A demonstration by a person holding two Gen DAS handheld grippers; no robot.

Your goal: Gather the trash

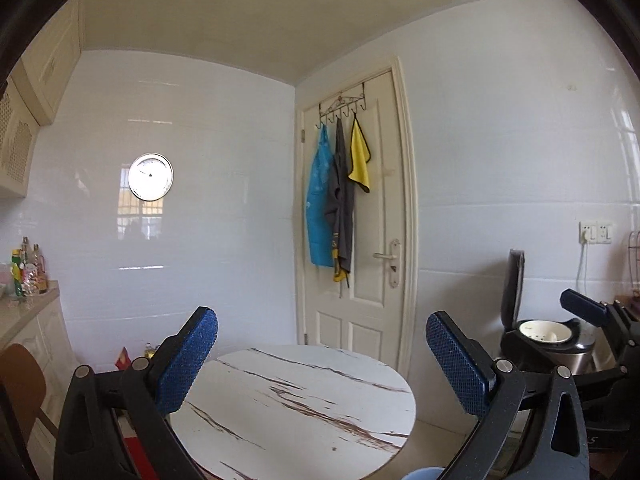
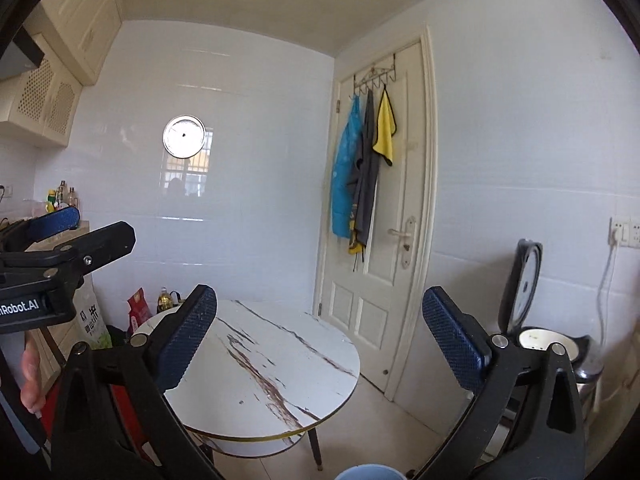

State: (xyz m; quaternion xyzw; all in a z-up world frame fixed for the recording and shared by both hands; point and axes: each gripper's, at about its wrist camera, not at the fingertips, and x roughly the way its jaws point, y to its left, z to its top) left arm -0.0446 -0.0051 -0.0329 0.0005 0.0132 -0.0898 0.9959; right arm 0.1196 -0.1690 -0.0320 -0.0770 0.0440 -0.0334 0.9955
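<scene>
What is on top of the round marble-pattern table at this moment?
Nothing shows on the visible top of the round table: only bare veined surface with a small dark speck. Its near-left part is covered by the right gripper's open fingers, so that corner cannot be checked.

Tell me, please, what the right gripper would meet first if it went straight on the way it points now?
Probably nothing nearby: the open right gripper points level above the round table, so likely the white wall beyond, though depth is unclear.

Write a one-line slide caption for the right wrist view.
Open right claw held level above a round marble-look table, facing a white door hung with cloths.
</scene>
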